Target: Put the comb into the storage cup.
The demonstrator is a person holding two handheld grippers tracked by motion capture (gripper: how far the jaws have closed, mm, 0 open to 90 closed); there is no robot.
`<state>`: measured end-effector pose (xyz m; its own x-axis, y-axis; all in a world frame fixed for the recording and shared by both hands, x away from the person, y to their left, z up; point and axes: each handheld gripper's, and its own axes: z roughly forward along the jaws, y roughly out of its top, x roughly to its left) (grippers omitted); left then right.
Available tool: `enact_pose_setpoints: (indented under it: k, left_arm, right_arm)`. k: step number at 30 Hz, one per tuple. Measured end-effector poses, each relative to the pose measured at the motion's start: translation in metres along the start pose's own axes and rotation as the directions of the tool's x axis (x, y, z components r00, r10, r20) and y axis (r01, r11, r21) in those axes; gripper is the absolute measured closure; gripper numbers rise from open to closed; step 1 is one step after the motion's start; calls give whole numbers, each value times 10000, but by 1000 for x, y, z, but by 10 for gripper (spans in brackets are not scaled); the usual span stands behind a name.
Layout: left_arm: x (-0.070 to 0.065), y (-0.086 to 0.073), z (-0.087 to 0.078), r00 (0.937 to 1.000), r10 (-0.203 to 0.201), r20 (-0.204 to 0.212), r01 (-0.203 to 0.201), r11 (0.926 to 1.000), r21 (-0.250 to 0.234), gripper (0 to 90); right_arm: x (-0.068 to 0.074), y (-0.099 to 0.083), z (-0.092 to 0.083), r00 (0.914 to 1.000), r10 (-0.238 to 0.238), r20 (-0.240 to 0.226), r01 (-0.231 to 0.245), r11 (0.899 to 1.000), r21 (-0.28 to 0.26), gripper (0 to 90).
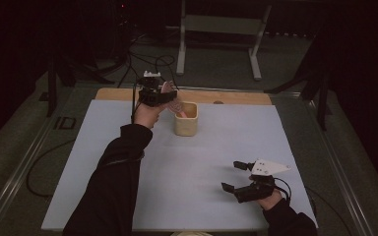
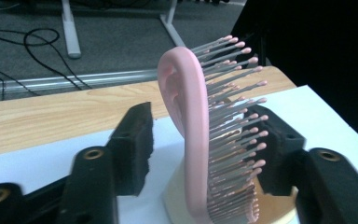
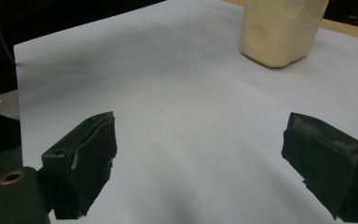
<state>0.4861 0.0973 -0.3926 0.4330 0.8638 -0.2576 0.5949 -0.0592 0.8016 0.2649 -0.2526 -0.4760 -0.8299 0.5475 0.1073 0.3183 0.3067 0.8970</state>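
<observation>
A pink hairbrush (image 2: 186, 140) stands upright, handle down, in a cream cup (image 2: 175, 200) on the white table sheet. My left gripper (image 2: 204, 130) is around the brush head, open: the left pad is clear of the pink back, and the bristles point toward the right pad. From above, the left gripper (image 1: 170, 96) hovers at the cup (image 1: 186, 125) near the table's far edge, with the brush (image 1: 176, 107) leaning out of it. My right gripper (image 1: 230, 175) rests near the front right, open wide and empty. Its own view (image 3: 200, 149) shows bare sheet between the pads and the cup (image 3: 279, 32) farther off.
The white sheet (image 1: 211, 157) covers a wooden table whose bare edge (image 1: 236, 97) runs along the far side. Beyond it are dark floor, cables (image 1: 142, 56) and a white stand's legs (image 1: 216, 44). A metal rail (image 1: 17, 172) flanks the table's left.
</observation>
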Motion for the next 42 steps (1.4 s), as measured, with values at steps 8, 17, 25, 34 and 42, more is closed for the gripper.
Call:
enact_pose_setpoints:
  k: [8,17,25,34,42]
  left_arm:
    - [-3,1,-3,9995,291,-104,-287,9991,296,261]
    - [-1,-1,-8,9991,403,130,-408,9982,432,126]
    - [2,-4,-16,9960,615,642,-642,9971,413,48]
    - [3,-10,-23,9921,947,827,-990,9939,486,1]
    - [5,-16,-27,9869,1222,1050,-1287,9900,573,0]
  right_arm:
    - [0,0,0,10000,-28,56,28,10000,-4,97]
    - [-1,1,-1,9999,8,144,-8,10000,4,97]
    - [-1,0,-1,9998,24,174,-25,10000,33,97]
    - [-1,0,-1,9998,3,197,-5,10000,52,97]
    - [0,1,-1,9998,15,181,-16,10000,27,97]
